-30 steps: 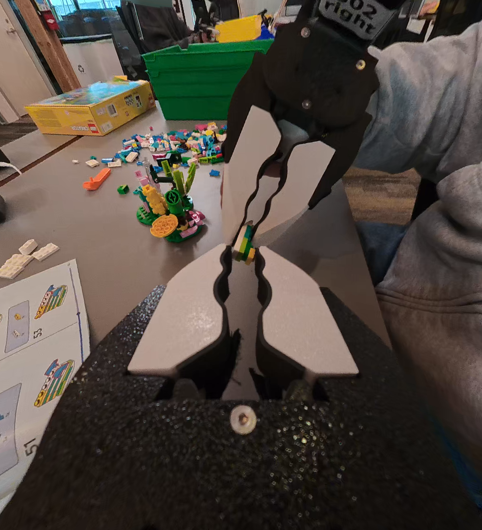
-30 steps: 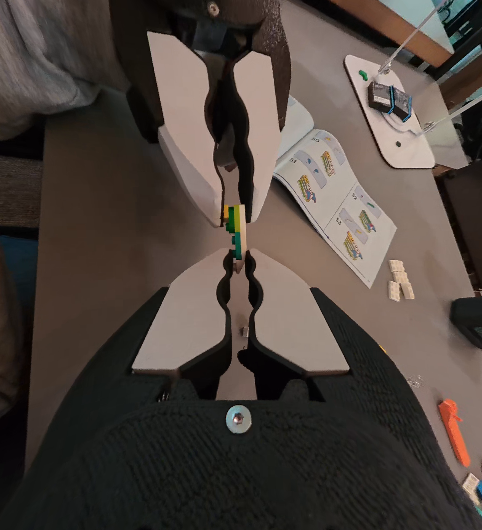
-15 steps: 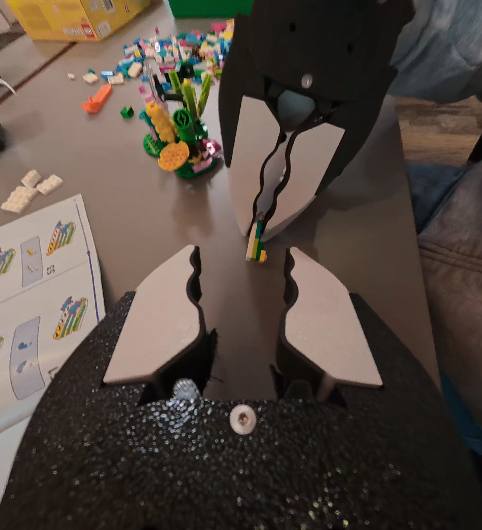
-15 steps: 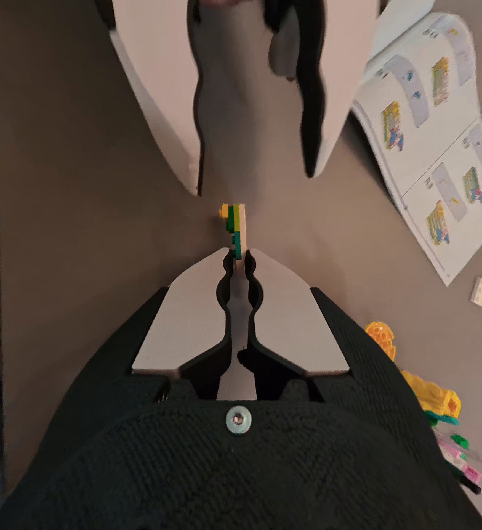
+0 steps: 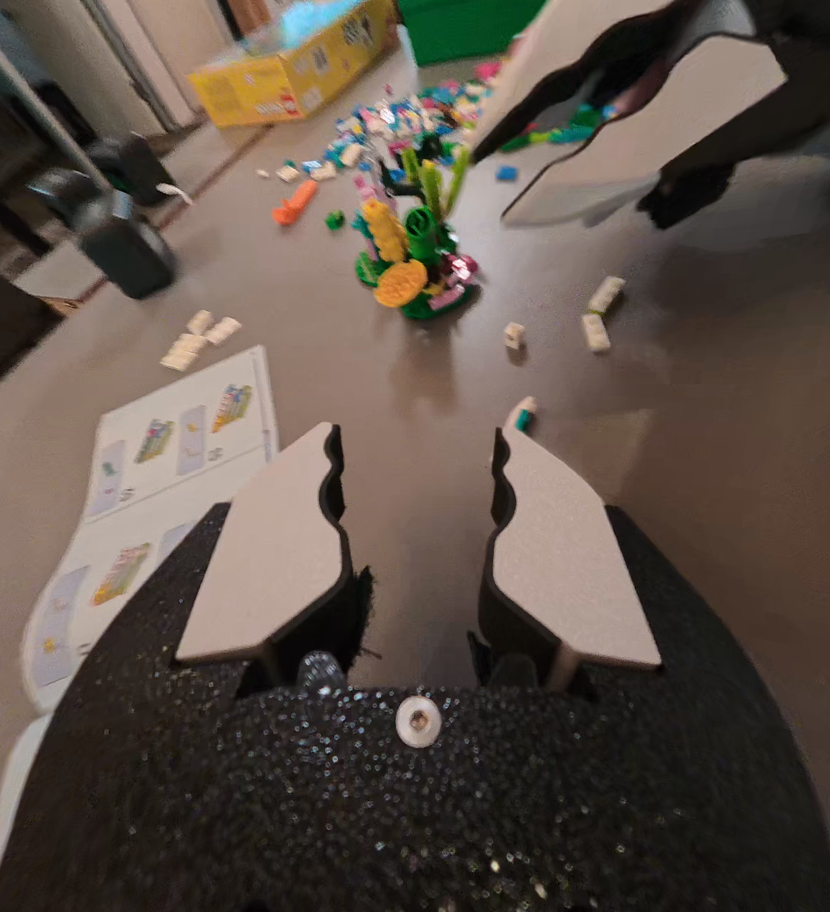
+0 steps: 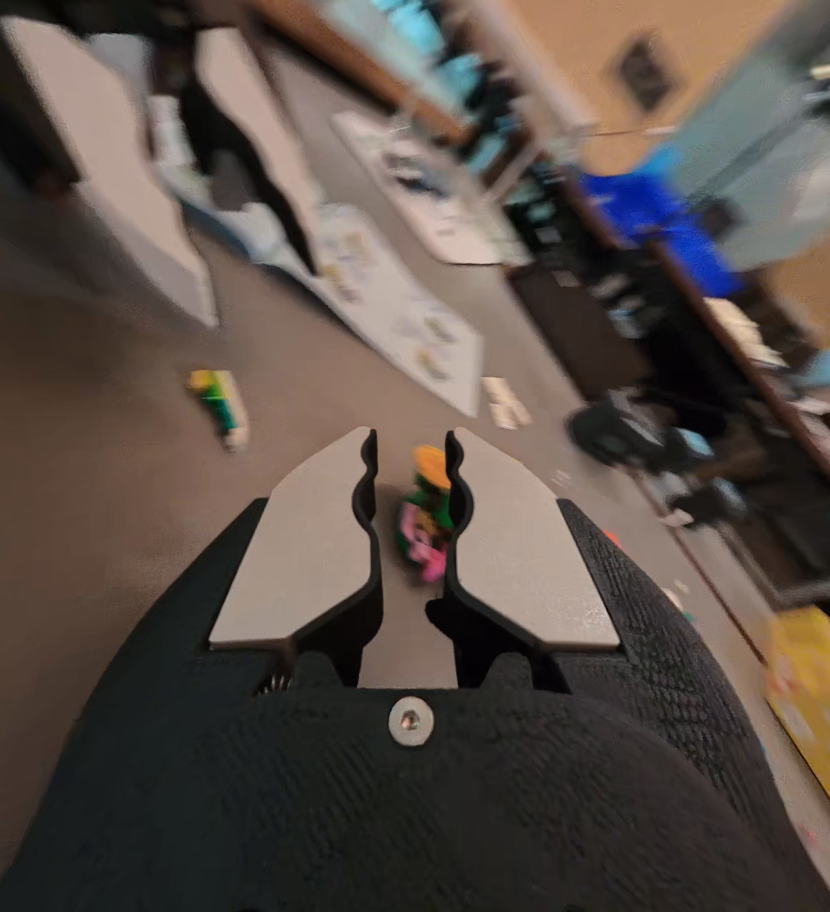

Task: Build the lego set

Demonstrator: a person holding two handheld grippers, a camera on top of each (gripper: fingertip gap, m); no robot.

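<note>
My left gripper point(image 5: 417, 434) is open wide and holds nothing. A small stack of yellow, green, teal and white bricks point(image 6: 218, 404) lies loose on the grey table point(image 5: 353, 375). In the left wrist view it point(image 5: 524, 417) shows just past my right-hand fingertip, partly hidden. My right gripper point(image 6: 410, 434) is open with nothing between its pads. Below its gap on the table stands a colourful flower model point(image 6: 427, 508), which also shows in the left wrist view point(image 5: 413, 256). Each view shows the other gripper open: the right one point(image 5: 487, 185), the left one point(image 6: 257, 293).
An open instruction booklet point(image 5: 181, 444) lies left, with white bricks point(image 5: 200, 335) beside it and more point(image 5: 600, 316) to the right. An orange tool point(image 5: 294, 207), a brick pile point(image 5: 403, 123), a yellow box point(image 5: 284, 89) and a green bin point(image 5: 452, 29) lie farther back. A dark object point(image 5: 126, 247) stands left. Some 10 centimeters of space lies between my two pairs of fingers.
Both grippers held the small stack; the left let go first, then the right opened. The stack now lies on the table. Both grippers have drawn apart, and the views are motion-blurred.
</note>
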